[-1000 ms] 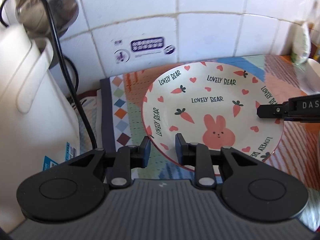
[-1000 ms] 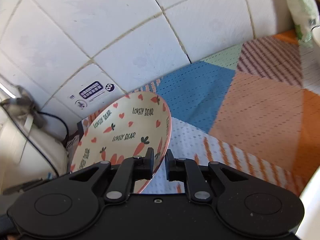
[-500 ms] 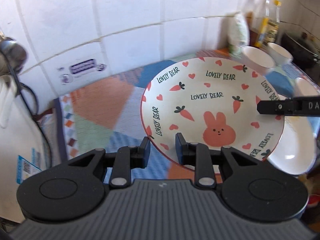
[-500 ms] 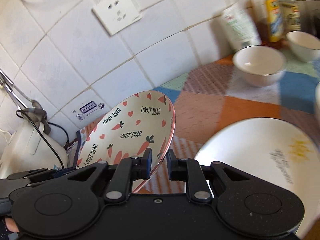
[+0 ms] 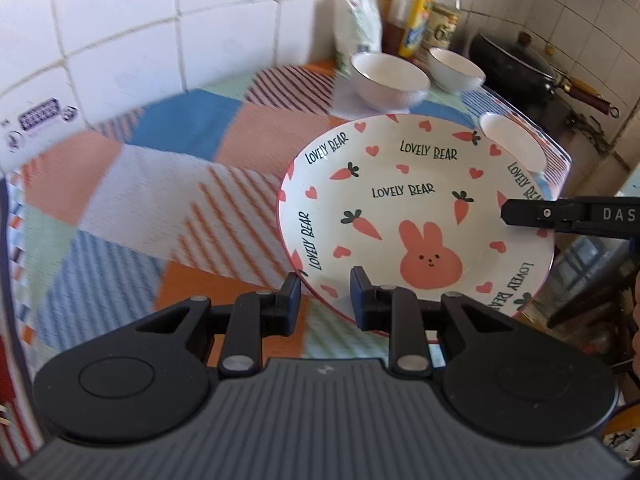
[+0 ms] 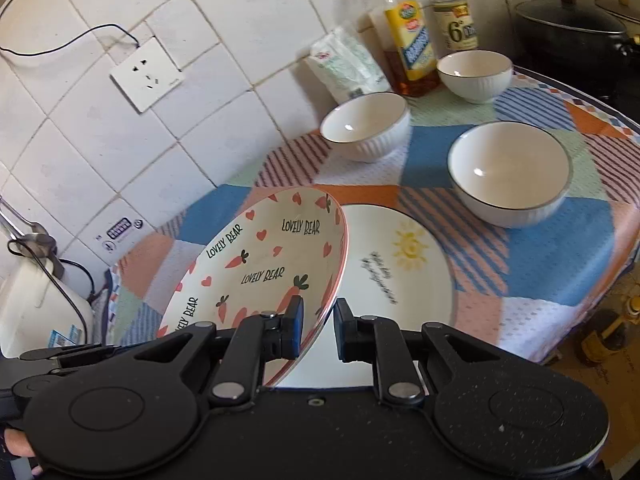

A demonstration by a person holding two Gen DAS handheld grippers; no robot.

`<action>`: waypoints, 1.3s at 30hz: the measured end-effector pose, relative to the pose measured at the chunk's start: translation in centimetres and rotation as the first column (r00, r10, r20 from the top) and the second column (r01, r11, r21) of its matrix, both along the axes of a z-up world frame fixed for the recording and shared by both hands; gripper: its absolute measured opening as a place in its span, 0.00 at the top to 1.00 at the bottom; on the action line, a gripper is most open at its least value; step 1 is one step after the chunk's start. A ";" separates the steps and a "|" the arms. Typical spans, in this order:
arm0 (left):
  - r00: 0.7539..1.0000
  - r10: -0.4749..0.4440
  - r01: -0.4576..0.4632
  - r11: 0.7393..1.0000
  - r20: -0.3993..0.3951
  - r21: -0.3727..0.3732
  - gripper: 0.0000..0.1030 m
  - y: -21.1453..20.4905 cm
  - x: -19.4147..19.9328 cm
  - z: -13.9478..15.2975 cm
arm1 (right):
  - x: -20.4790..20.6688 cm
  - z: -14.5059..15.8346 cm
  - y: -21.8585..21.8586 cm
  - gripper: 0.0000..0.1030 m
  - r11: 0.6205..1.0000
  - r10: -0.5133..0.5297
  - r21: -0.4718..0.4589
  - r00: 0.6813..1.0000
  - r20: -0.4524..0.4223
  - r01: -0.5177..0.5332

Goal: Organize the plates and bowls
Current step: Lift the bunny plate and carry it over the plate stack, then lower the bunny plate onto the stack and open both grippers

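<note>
Sun plate (image 6: 400, 264) half hidden by rabbit plate (image 6: 264, 268) — writing illegible.

Plates: two. One rabbit-and-carrot plate (image 6: 260, 264) marked "LOVELY BEAR"; one white plate with a sun motif (image 6: 396, 268).

Bowls: three white ribbed bowls (image 6: 366, 126), (image 6: 474, 74), (image 6: 510, 172).

Bottles: two glass bottles (image 6: 408, 40), (image 6: 454, 16).

Packets: one white packet (image 6: 346, 64).

Wall sockets: one (image 6: 147, 74).

Lidded black pans: one (image 6: 572, 24).

Grippers: two.
</note>
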State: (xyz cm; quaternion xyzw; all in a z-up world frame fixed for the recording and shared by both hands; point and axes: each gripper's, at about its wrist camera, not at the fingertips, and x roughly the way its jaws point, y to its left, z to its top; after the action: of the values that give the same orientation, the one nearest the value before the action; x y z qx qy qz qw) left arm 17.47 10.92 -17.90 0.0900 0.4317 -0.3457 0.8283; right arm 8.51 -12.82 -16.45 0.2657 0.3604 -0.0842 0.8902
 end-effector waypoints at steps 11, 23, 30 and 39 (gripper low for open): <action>0.998 -0.010 0.018 0.992 -0.066 0.128 0.76 -4.6 -0.1 -0.6 | -0.7 -2.3 -3.9 0.81 0.998 0.011 0.057 0.996 -0.084 -0.006; 0.987 0.082 -0.047 0.968 -0.135 0.247 0.76 -7.0 0.9 -1.3 | 1.6 -1.7 -2.0 0.71 0.968 0.148 -0.163 0.957 -0.251 -0.192; 0.981 0.139 -0.094 0.952 -0.135 0.291 0.76 -8.0 0.7 -1.5 | 1.9 -1.9 -1.4 0.63 0.939 0.203 -0.214 0.938 -0.281 -0.267; 0.978 0.173 -0.127 0.938 -0.120 0.323 0.74 -8.8 -0.6 -1.1 | 1.1 -1.4 -2.0 0.56 0.894 0.249 -0.300 0.925 -0.288 -0.334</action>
State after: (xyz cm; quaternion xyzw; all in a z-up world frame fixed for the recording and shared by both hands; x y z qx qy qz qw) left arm 16.89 2.13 -18.98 0.1615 0.5462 -0.2140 0.7936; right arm 9.59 -14.78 -17.86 0.0366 0.4820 -0.0420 0.8744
